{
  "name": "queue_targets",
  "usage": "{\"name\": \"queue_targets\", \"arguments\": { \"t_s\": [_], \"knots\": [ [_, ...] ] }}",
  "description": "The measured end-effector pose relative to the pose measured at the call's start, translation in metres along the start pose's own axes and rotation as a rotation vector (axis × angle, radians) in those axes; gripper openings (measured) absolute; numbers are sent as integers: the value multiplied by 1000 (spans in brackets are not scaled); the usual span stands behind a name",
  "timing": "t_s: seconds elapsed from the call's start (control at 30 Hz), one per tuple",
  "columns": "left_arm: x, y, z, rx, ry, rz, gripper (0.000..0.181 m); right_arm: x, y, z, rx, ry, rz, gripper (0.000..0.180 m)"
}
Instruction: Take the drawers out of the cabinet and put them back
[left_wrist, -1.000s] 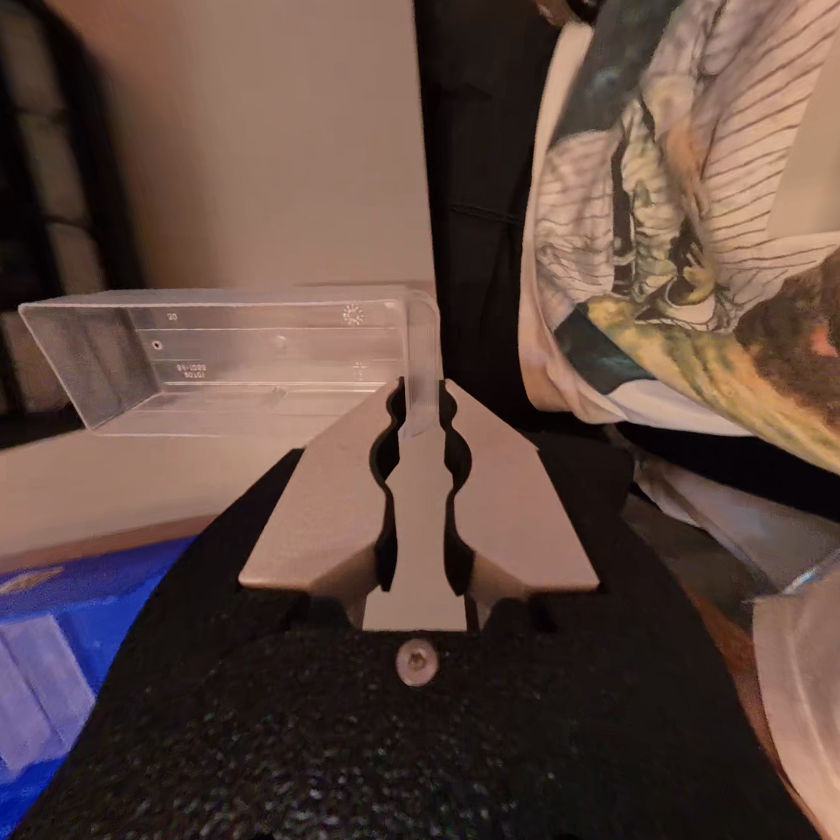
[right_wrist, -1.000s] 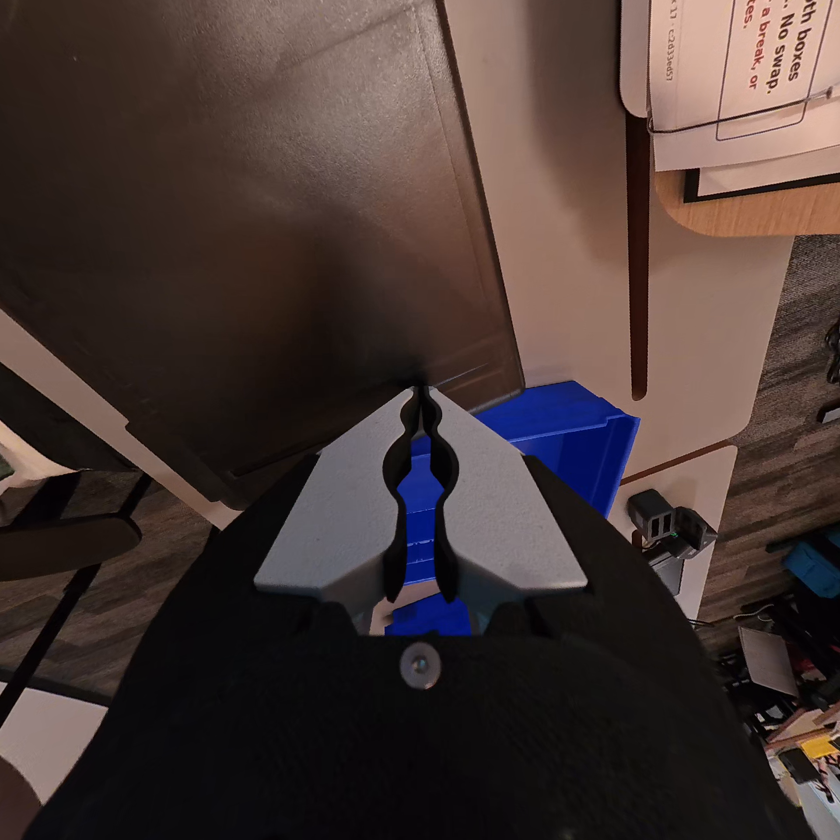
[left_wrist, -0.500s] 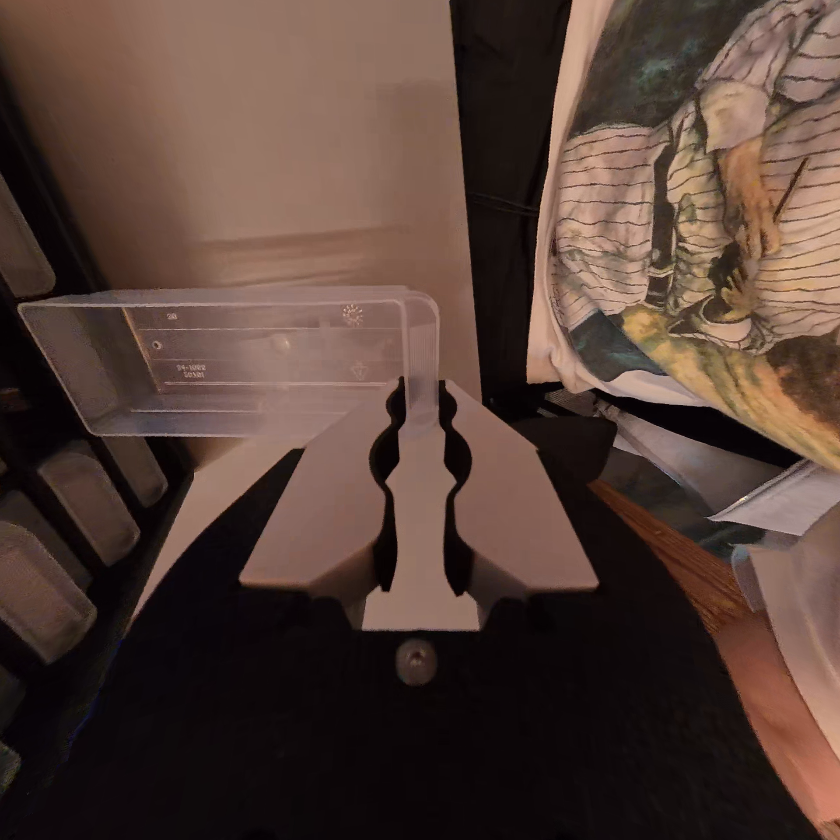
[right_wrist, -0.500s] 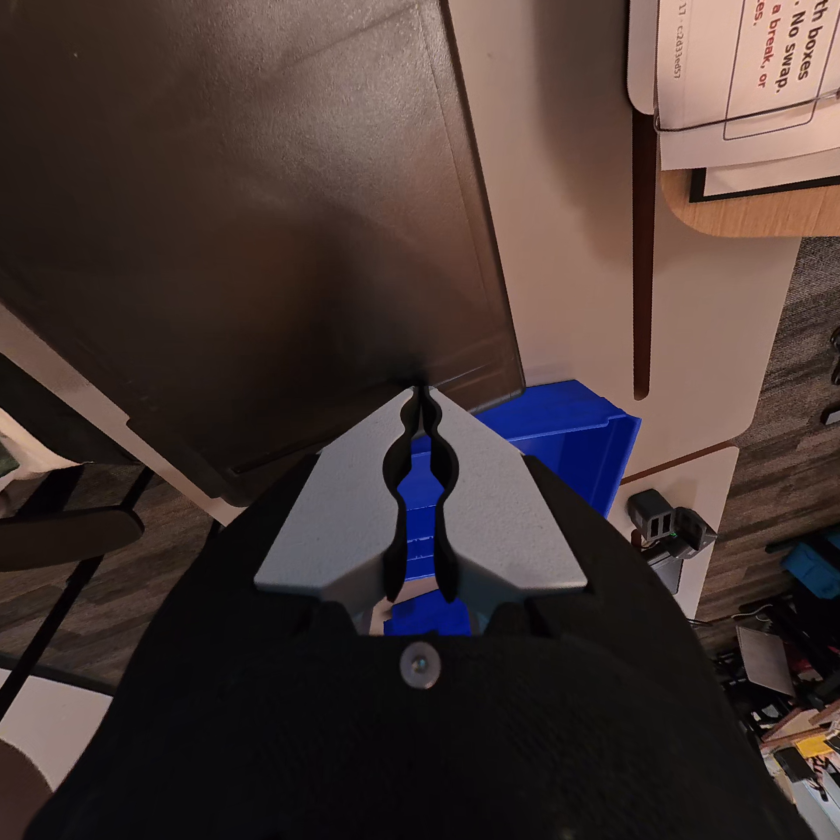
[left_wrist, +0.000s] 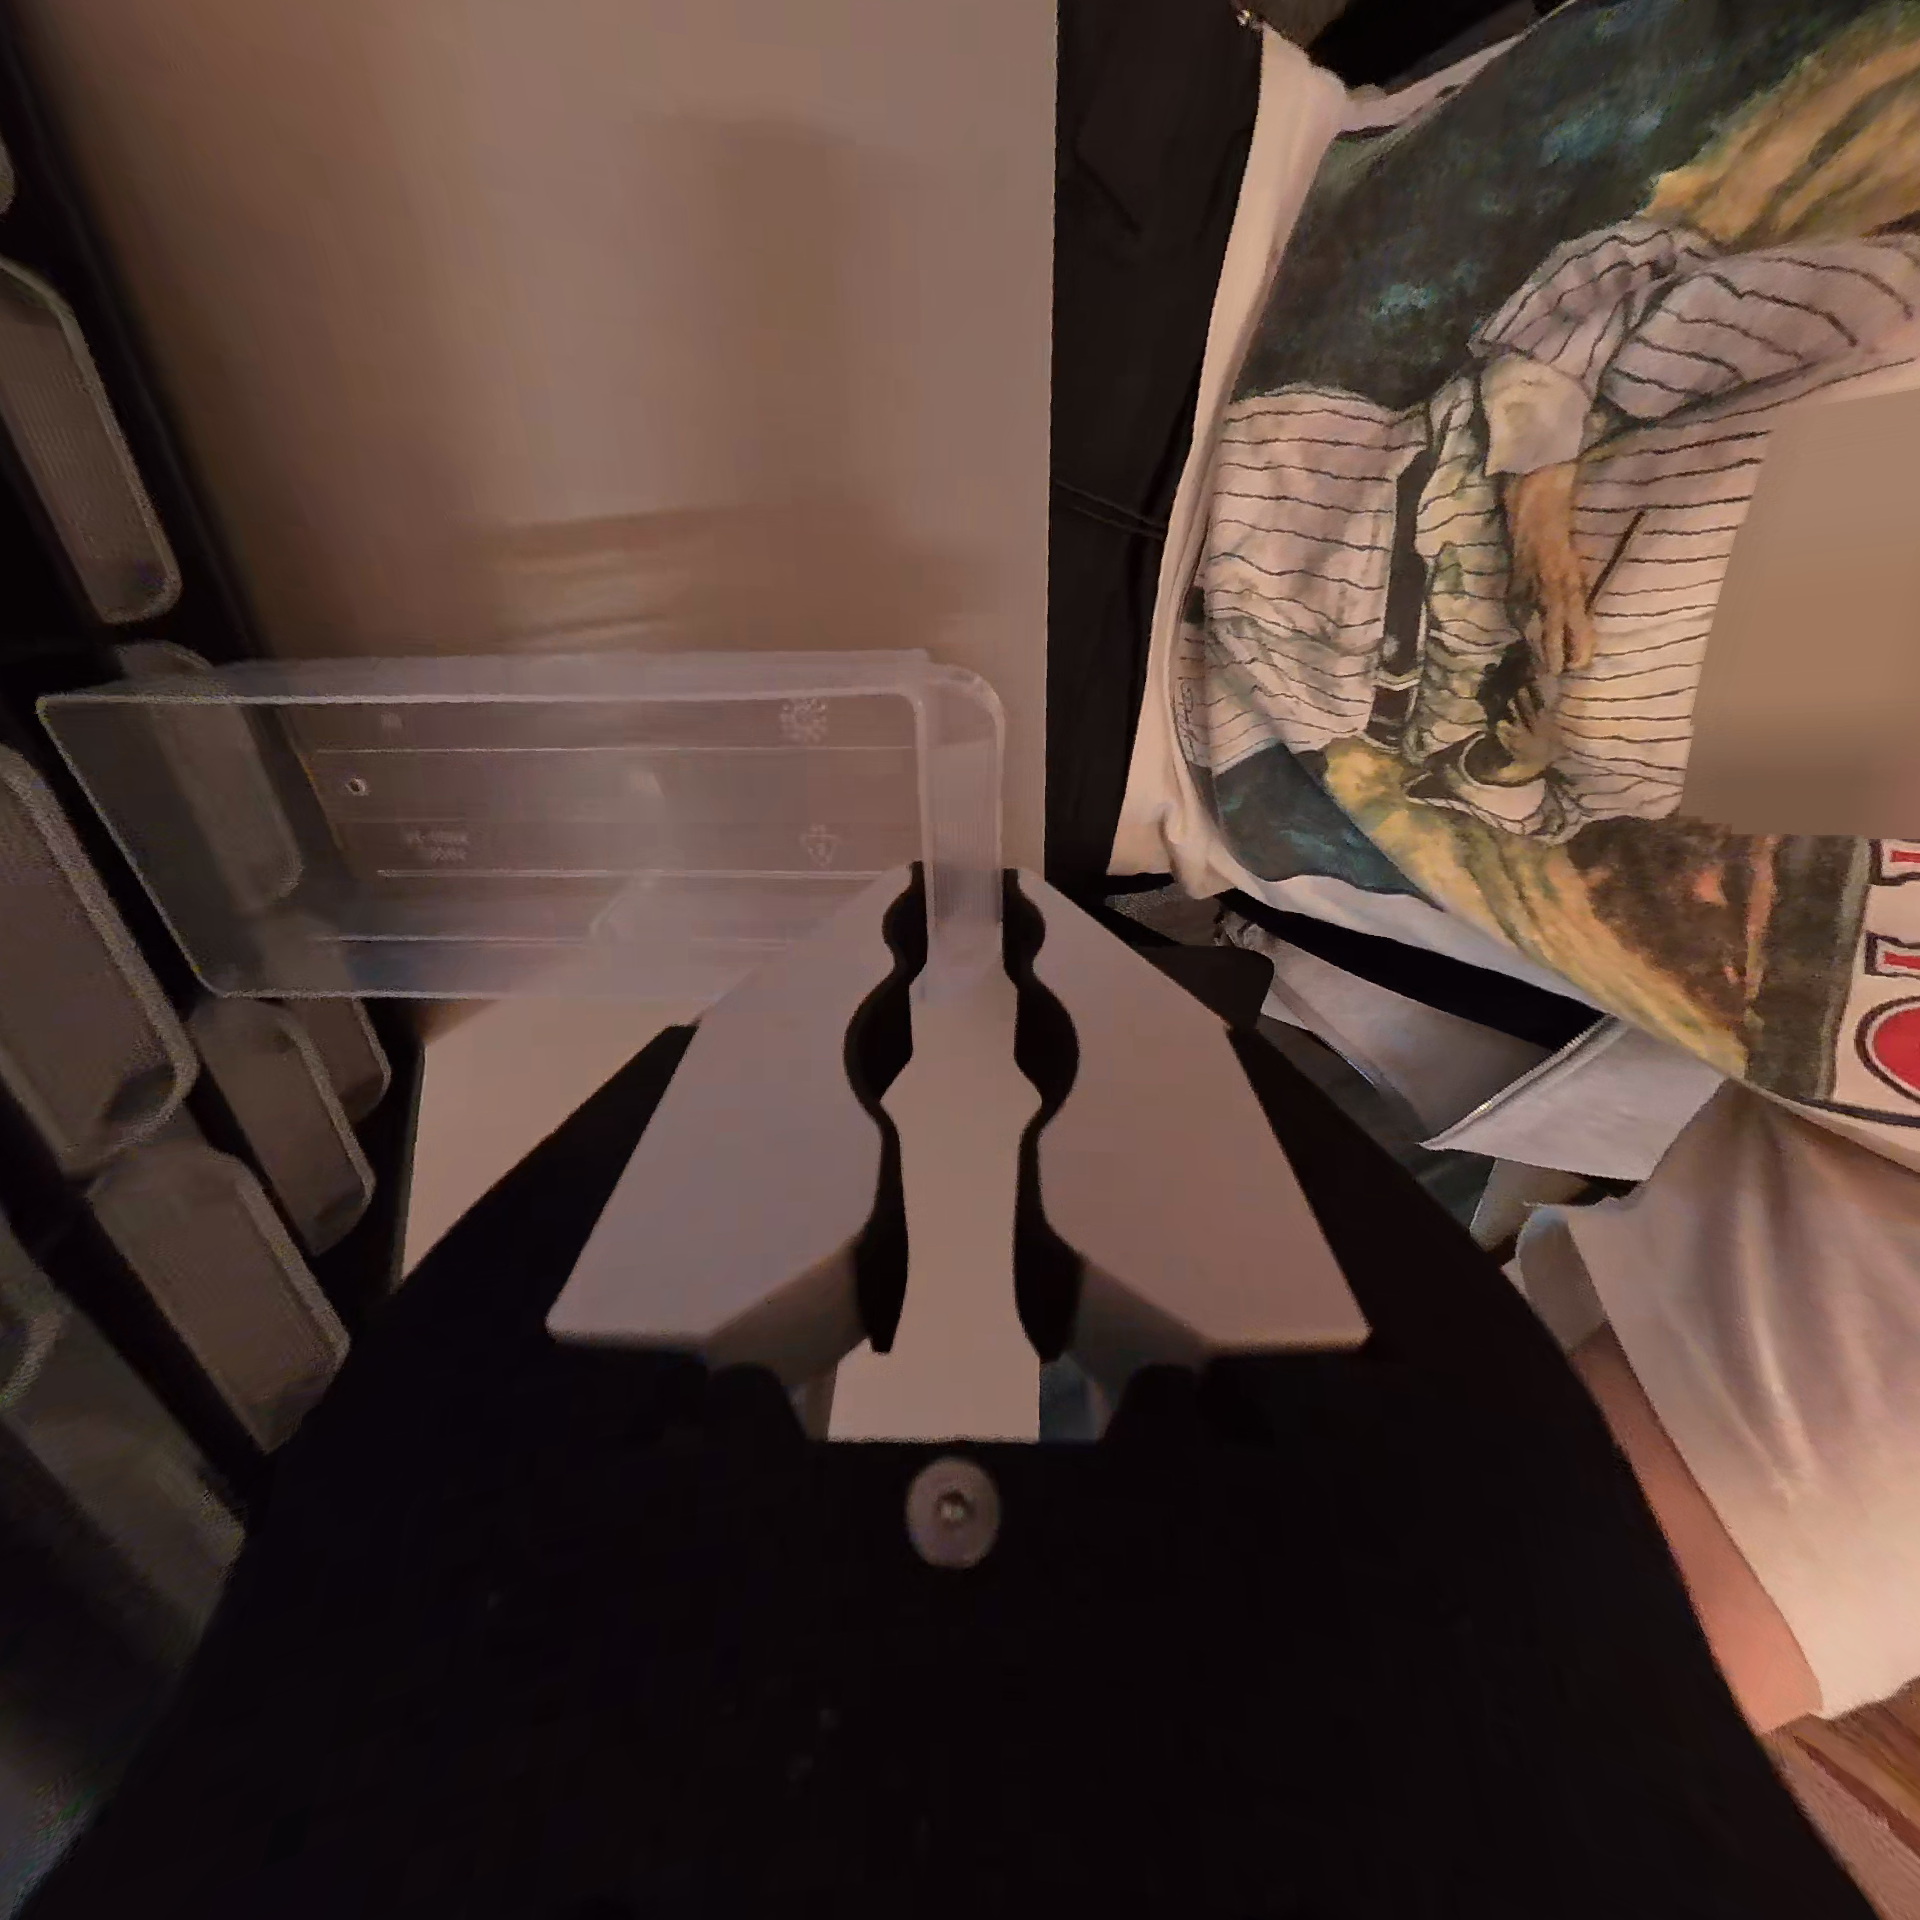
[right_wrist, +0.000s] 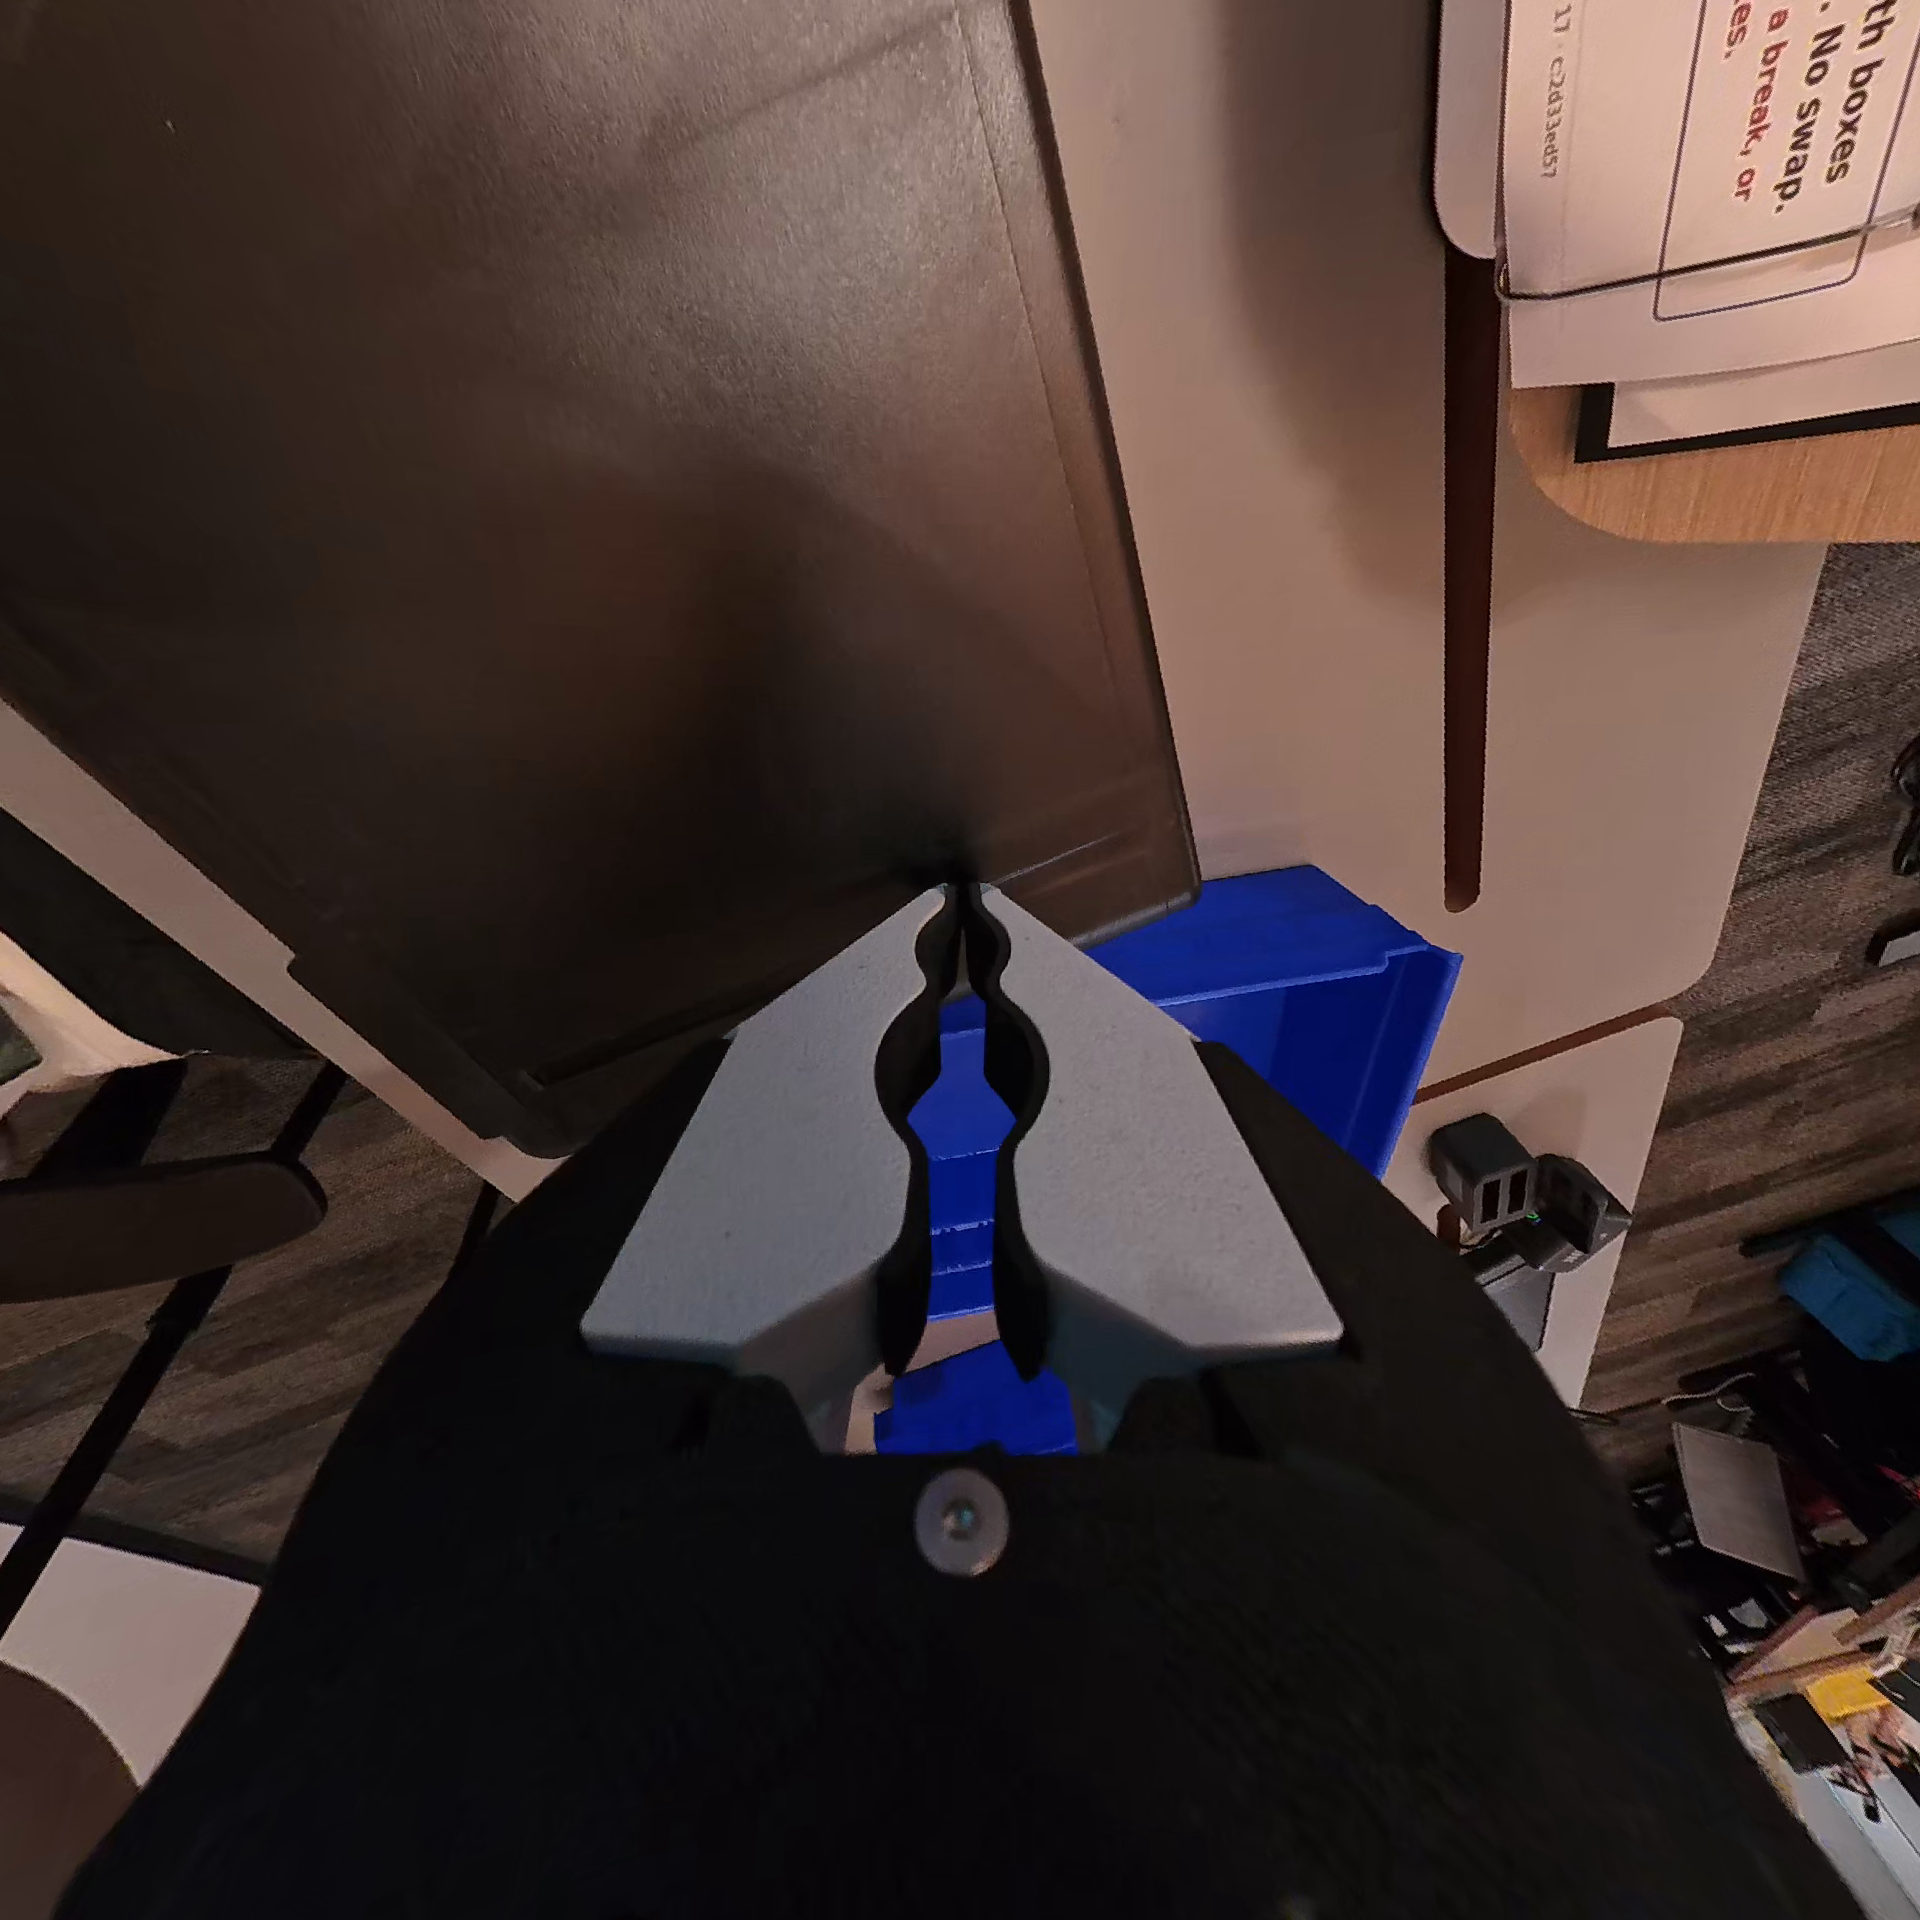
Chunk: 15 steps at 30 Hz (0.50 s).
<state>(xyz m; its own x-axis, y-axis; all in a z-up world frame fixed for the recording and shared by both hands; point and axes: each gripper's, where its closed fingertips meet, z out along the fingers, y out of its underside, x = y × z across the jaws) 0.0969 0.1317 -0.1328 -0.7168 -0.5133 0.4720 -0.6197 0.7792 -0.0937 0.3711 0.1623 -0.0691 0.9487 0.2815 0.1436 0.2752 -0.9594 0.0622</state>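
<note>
In the left wrist view my left gripper (left_wrist: 961, 914) is shut on the front tab of a clear plastic drawer (left_wrist: 520, 821). I hold the drawer in the air, lying sideways to the left. Its far end reaches the front of the black cabinet (left_wrist: 213, 592), where several translucent drawers (left_wrist: 83, 935) sit in their slots. In the right wrist view my right gripper (right_wrist: 961, 904) is shut, and its tips rest against the near edge of the cabinet's flat black outer panel (right_wrist: 520, 468). Nothing shows between its fingers.
A person in a printed white shirt (left_wrist: 1507, 571) stands close on the right of the left gripper. A blue bin (right_wrist: 1299, 1018) sits on the white table (right_wrist: 1299, 520) under the right gripper. Papers (right_wrist: 1714, 156) lie at the far right, with a small black device (right_wrist: 1507, 1184) at the table edge.
The left gripper has swung with the clear drawer toward the cabinet, so the cabinet's drawer fronts now fill the left edge. The right gripper has stayed shut against the black panel.
</note>
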Motion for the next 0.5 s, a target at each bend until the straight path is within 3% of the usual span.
{"name": "queue_targets", "arguments": {
  "t_s": [0.5],
  "knots": [
    [-2, -3, -11, -51, -26, -16, 11, 0, 0, 0, -17, 24, -4, 0]
  ]
}}
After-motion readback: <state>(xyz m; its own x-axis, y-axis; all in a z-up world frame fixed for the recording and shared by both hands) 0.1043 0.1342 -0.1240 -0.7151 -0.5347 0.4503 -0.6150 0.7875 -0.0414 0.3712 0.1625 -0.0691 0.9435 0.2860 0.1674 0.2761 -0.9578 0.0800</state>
